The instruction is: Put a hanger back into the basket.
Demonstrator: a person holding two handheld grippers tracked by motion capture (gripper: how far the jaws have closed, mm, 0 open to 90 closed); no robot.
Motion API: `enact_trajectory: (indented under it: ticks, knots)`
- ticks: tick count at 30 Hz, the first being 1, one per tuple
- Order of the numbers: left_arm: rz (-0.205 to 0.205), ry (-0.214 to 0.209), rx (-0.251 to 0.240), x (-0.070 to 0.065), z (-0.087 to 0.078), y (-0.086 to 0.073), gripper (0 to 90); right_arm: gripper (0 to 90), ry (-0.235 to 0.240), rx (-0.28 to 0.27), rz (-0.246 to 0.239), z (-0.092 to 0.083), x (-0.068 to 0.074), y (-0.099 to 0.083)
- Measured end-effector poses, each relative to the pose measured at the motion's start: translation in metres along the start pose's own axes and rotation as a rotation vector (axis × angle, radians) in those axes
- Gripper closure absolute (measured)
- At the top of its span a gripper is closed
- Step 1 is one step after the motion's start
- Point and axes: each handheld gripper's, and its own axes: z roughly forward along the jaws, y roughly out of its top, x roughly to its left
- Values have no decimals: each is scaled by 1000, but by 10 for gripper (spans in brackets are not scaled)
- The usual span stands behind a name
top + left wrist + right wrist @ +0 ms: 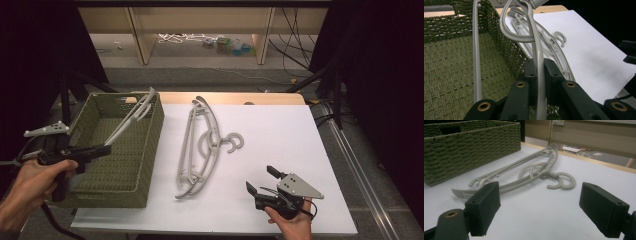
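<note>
Left hand-held gripper [102,149] clamped on the arm of 1 grey hanger [131,117]; in the left gripper view the rail [539,75] runs straight up between the pressed-together jaws, hook looping just ahead of them. Hanger hangs over the green woven basket [150,165], its far end rising past the basket's back rim, not yet lying on the basket floor. Risk 1: grip is on a thin, smooth rail near 1 end, so the long free end can pivot or slip in the jaws if the hand tips. Risk 2: the raised end or the hook may catch on the woven rim on lowering and drag or tilt the basket; release from here would likely leave the hanger propped on the rim rather than inside. Risk 3: the 2 or so hangers [200,145] left on the white surface [280,135] lie nested ahead and to the left of the right hand-held gripper [260,181]; a pick there could lift both, hooks tangled. Left hand [35,182] sits at the basket's near-left corner, gripper roughly level, pointing across the basket. Right hand [292,222] rests low near the surface's front edge, jaws wide apart with nothing between them, aimed toward the hangers.
</note>
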Motion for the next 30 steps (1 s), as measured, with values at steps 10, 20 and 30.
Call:
enact_trajectory:
  ticks: [10,20,30]
  knots:
    - [42,4,78,7,3,1,818,180,3,1,0,1,0,0]
    - [118,32,173,41,4,6,816,180,10,-11,6,2,0,-1]
    - [101,28,174,68,13,-7,814,180,-2,18,-3,3,0,-1]
